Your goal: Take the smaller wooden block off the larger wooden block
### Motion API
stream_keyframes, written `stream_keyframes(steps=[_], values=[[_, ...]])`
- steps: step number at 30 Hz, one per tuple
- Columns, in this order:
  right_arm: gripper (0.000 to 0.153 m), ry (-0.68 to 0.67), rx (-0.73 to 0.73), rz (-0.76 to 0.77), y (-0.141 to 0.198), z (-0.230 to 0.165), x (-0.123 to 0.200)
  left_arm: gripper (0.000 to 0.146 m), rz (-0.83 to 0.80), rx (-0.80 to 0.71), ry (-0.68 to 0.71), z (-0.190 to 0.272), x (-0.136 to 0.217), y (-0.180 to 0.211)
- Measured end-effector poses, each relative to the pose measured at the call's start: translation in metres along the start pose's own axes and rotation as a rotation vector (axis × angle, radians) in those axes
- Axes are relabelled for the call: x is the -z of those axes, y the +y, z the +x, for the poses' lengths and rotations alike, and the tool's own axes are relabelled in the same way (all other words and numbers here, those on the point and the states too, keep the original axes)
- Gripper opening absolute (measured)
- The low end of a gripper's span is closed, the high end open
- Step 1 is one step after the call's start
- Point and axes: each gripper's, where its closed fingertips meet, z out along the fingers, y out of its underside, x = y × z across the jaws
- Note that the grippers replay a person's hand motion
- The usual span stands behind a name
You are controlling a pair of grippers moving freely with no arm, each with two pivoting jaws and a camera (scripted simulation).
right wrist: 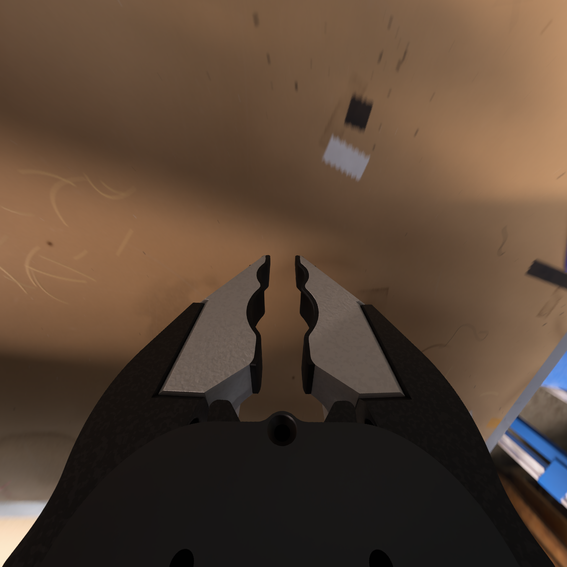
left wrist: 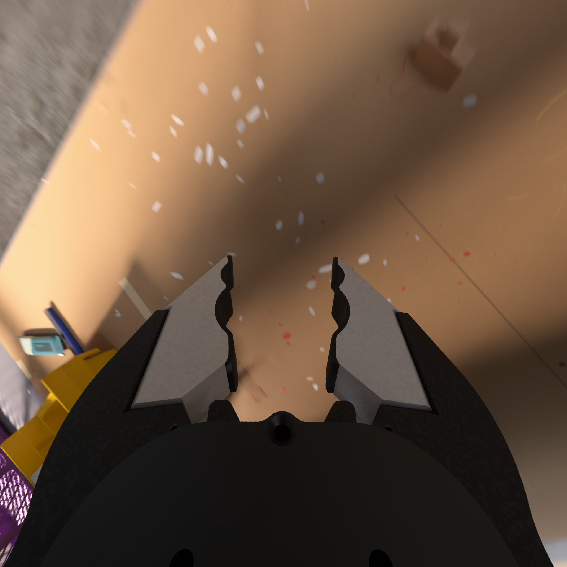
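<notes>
Blurrily, the smaller wooden block (left wrist: 446, 41) tops the larger wooden block (left wrist: 435, 66), beyond both empty, parted jaws; paint-flecked tan surface (left wrist: 306, 138).

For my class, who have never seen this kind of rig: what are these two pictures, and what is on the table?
Each picture comes from a camera riding on a two-fingered hand-held gripper, looking forward along its fingers. In the left wrist view, the left hand-held gripper is open and holds nothing. Far ahead on the tan table, blurred, stands the larger wooden block with the smaller wooden block still on it. White and red flecks dot the table. In the right wrist view, the right hand-held gripper has only a narrow gap between its fingers and is also empty. Ahead lies a blurred black-and-white object.
</notes>
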Motion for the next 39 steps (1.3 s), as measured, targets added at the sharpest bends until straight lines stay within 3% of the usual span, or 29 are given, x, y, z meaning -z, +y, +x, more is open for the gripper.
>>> stream_keyframes(steps=[4,8,11,15,21,24,32,39], values=[[0.019,0.039,0.077,0.365,-0.049,-0.032,0.054,0.066,0.310,0.010,-0.135,-0.018,0.041,-0.036],[0.021,-0.011,0.247,0.942,-0.103,-0.102,0.137,0.071,0.627,0.062,-0.251,-0.032,0.086,-0.067],[0.027,-0.069,0.335,1.103,-0.124,-0.150,0.168,0.079,0.781,0.119,-0.315,-0.038,0.112,-0.076],[0.035,-0.285,0.323,0.911,-0.155,-0.196,0.145,0.084,0.904,0.134,-0.388,-0.042,0.131,-0.080],[0.029,-0.340,0.083,0.336,-0.151,-0.198,0.032,0.081,0.886,0.087,-0.365,-0.029,0.128,-0.082],[0.027,-0.384,-0.064,0.250,-0.148,-0.195,0.012,0.082,0.881,0.061,-0.334,-0.020,0.129,-0.082],[0.034,-0.345,-0.130,0.067,-0.134,-0.210,-0.014,0.081,0.921,-0.016,-0.266,0.006,0.139,-0.085],[0.030,-0.314,-0.249,0.033,-0.136,-0.223,-0.038,0.081,0.906,-0.011,-0.238,0.004,0.139,-0.080]])
